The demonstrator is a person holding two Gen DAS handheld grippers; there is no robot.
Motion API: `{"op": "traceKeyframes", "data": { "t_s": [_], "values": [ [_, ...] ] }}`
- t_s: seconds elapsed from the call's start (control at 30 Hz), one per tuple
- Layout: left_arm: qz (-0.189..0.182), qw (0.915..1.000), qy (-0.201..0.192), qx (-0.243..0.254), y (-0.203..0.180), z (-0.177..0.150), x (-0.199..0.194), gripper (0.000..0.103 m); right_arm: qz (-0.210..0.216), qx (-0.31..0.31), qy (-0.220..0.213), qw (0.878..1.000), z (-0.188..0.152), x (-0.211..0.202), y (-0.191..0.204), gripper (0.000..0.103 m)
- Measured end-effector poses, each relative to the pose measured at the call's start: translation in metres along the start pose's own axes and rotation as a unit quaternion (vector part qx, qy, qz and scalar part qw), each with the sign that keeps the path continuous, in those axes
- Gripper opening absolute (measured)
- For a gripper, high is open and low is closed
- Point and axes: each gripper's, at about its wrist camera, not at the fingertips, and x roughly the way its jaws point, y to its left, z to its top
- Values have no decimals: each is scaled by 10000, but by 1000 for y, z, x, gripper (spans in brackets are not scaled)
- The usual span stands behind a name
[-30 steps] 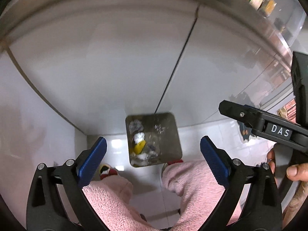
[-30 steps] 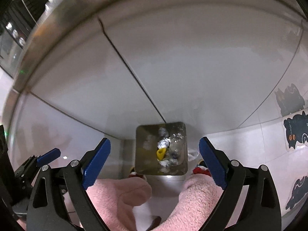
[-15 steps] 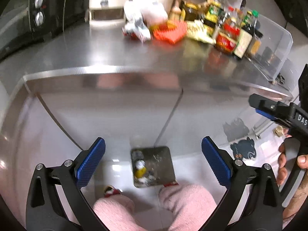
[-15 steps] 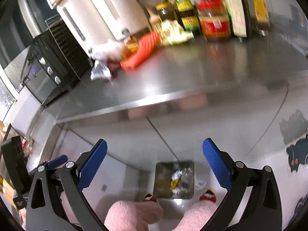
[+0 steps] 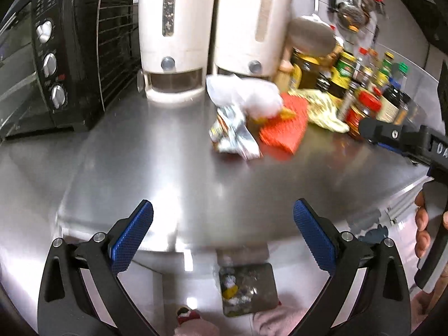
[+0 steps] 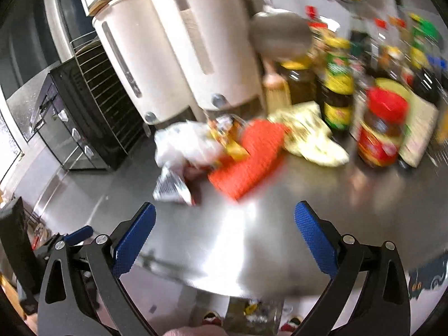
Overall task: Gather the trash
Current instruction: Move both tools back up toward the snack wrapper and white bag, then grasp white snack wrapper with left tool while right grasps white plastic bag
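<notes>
On the steel counter (image 5: pixel 179 168) lie a crumpled silver wrapper (image 5: pixel 233 134), a white plastic bag (image 5: pixel 246 95) and a yellow wrapper (image 5: pixel 324 106) around an orange cloth (image 5: pixel 282 131). They also show, blurred, in the right wrist view: the silver wrapper (image 6: pixel 170 187), the bag (image 6: pixel 184 142), the cloth (image 6: pixel 249 159). My left gripper (image 5: pixel 222 238) is open and empty above the counter's front edge. My right gripper (image 6: pixel 224 240) is open and empty too. A square trash bin (image 5: pixel 246 288) with scraps stands on the floor below.
Two white dispensers (image 5: pixel 173 33) and a black toaster oven (image 5: pixel 64 56) stand at the back left. Several sauce jars and bottles (image 5: pixel 366 95) crowd the back right. Pink slippers show at the floor beside the bin.
Both grippers have swung up from looking down at the bin and cabinet front to facing the counter top. The trash pile has come into view. Both stay open.
</notes>
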Motion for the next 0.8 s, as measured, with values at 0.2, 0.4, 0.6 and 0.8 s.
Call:
{"op": "traceKeyframes", "data": {
  "t_s": [0.2,0.4,0.6,0.8],
  "values": [
    [15,9999,9,163,0,31,37,89,222,-181,140,9995,53,46,37,99],
    [-148,9997,74,165,8,45,72,61,289,-305,539,9977,68,103,44,87],
    [-170,9991,216,315,5,54,96,41,240,-398,757,9961,63,133,42,71],
    [-234,9981,331,464,-1,56,105,19,251,-421,968,9941,57,144,36,26]
  ]
}}
